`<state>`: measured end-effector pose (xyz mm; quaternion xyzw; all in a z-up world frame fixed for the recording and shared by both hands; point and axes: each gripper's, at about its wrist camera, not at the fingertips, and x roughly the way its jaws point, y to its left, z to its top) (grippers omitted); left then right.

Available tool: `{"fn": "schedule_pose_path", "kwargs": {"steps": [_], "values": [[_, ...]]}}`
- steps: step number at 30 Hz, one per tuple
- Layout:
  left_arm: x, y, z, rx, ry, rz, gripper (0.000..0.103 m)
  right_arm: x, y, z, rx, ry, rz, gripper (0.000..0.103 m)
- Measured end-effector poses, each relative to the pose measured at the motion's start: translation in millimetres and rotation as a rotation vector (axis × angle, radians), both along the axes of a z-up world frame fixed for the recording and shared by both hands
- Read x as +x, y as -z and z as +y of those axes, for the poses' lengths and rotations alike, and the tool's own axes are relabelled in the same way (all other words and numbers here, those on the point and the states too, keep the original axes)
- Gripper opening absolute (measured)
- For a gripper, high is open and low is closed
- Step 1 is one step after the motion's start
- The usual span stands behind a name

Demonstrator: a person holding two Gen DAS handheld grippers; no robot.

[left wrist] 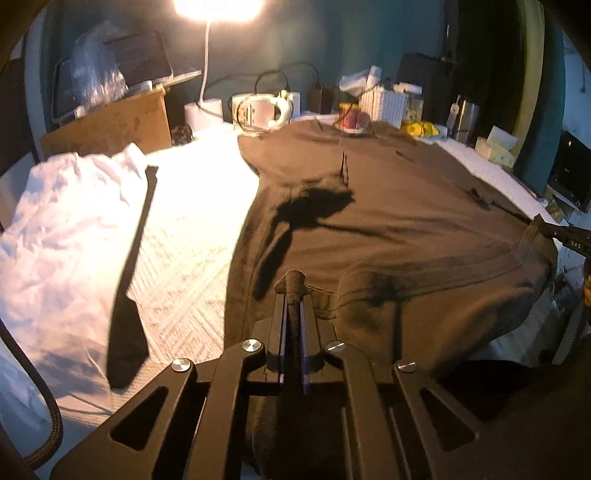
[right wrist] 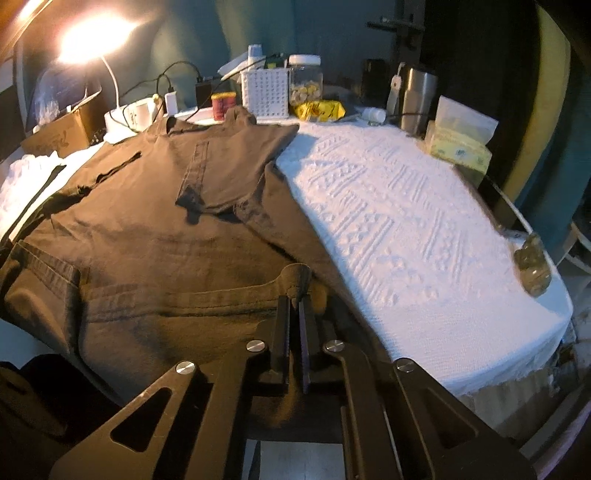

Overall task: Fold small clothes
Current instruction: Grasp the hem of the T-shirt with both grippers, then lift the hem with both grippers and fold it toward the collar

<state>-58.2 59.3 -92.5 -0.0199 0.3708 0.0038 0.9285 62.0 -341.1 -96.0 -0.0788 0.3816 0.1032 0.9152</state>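
A brown T-shirt (left wrist: pixel 369 206) lies spread on the white textured table cover (left wrist: pixel 192 206), its hem toward me. My left gripper (left wrist: pixel 294 291) is shut on the shirt's hem at its left corner, with cloth pinched between the fingers. My right gripper (right wrist: pixel 294 299) is shut on the hem at the shirt's (right wrist: pixel 155 229) right corner. The right gripper's finger shows at the right edge of the left wrist view (left wrist: pixel 565 236), holding the hem up. A sleeve is folded over the chest in the right wrist view.
A white shirt (left wrist: pixel 62 229) with a black tie (left wrist: pixel 129 280) lies left of the brown one. A lit lamp (left wrist: pixel 218 7), mug (left wrist: pixel 258 110), red can (right wrist: pixel 222 105), white basket (right wrist: pixel 265 92), jar (right wrist: pixel 304 83), steel tumbler (right wrist: pixel 417 98) and tissue pack (right wrist: pixel 458 144) line the far edge. A small object (right wrist: pixel 532 266) sits near the right edge.
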Motion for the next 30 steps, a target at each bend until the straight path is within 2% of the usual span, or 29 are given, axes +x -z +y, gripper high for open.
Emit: {"fn": "schedule_pose_path", "kwargs": {"steps": [8, 16, 30], "values": [[-2, -31, 10, 0.003, -0.024, -0.085, 0.004, -6, -29, -5, 0.018, 0.011, -0.069, 0.005], [-2, -45, 13, 0.006, -0.028, -0.122, 0.004, -7, -57, -10, 0.041, 0.031, -0.141, 0.005], [7, -77, 28, 0.026, -0.081, -0.210, 0.004, 1, -87, -26, 0.079, 0.069, -0.208, 0.005]]}}
